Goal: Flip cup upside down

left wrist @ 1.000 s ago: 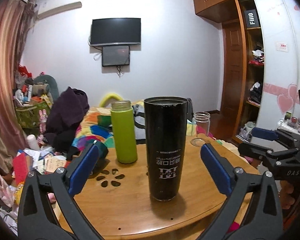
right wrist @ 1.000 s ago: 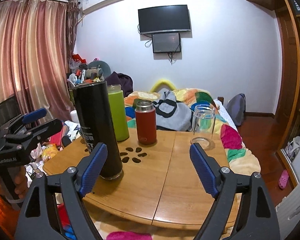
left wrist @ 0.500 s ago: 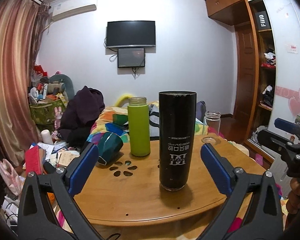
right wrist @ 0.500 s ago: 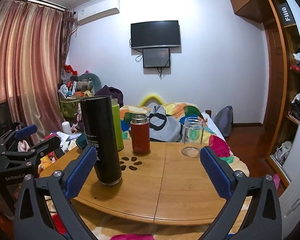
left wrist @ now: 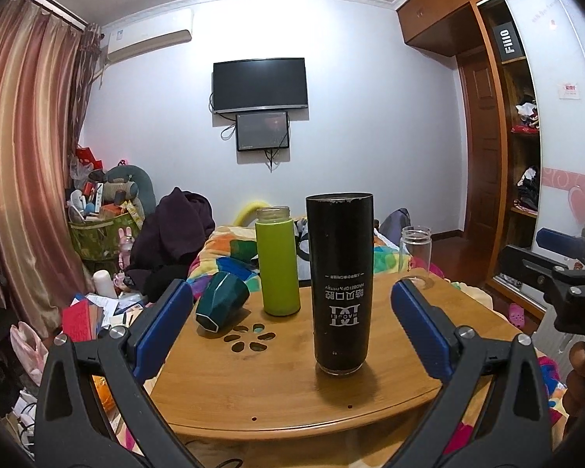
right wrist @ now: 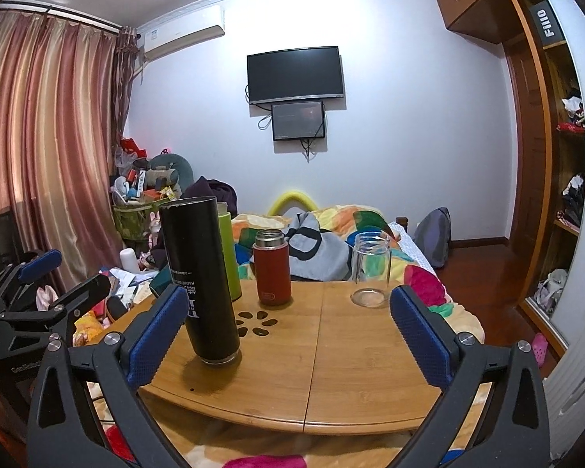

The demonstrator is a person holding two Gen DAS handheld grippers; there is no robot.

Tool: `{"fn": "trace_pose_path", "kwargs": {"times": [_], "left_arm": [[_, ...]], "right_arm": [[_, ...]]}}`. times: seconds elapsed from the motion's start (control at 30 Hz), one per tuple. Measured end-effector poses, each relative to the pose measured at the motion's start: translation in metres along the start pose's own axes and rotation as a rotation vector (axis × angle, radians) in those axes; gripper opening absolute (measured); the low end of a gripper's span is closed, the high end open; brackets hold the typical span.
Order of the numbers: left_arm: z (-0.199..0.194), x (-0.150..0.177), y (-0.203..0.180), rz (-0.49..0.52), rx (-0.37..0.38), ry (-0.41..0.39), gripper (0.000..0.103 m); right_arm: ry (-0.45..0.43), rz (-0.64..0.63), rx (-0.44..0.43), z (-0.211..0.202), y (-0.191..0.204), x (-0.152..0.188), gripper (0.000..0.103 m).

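Pink curtains hang at left; a television centres the white wall; wooden wardrobe at right.

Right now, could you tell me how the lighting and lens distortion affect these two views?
Left wrist view: fisheye bends the wardrobe and curtain; the black cup is sharp, its upside-down print readable, with a soft shadow on the table. Right wrist view: the same bowing; a bright wash on the wall beside the air conditioner; the glass jar stays clear.
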State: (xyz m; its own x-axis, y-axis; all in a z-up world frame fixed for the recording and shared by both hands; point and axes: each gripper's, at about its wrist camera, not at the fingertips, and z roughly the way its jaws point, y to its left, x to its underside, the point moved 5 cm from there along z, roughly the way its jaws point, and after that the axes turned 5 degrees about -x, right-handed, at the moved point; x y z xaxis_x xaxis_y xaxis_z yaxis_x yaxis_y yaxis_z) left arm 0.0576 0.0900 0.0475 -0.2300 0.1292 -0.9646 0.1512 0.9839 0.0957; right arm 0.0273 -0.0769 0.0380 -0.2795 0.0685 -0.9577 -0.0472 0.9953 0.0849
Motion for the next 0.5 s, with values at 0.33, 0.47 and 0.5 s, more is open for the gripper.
{"fn": "trace_pose_path", "kwargs": {"times": [0.33,0.47,0.5], "left_arm": [[-0.0001,-0.0007,0.0005,-0.003,0.000,-0.004,0.103],[-0.0022,-0.0010,0.0010,-0.007,-0.003,-0.008,0.103],[-0.0022,-0.0010,0.0010,-0.007,-0.003,-0.008,0.103]], "right_arm": [[-0.003,0.000,0.003,-0.0008,0.0006,0.0000,0.103],[-0.010,0.001,0.002,-0.0032,0.0008,-0.0002,0.103],[-0.011,0.000,0.002,-0.0036,0.0011,-0.0001,0.103]]}}
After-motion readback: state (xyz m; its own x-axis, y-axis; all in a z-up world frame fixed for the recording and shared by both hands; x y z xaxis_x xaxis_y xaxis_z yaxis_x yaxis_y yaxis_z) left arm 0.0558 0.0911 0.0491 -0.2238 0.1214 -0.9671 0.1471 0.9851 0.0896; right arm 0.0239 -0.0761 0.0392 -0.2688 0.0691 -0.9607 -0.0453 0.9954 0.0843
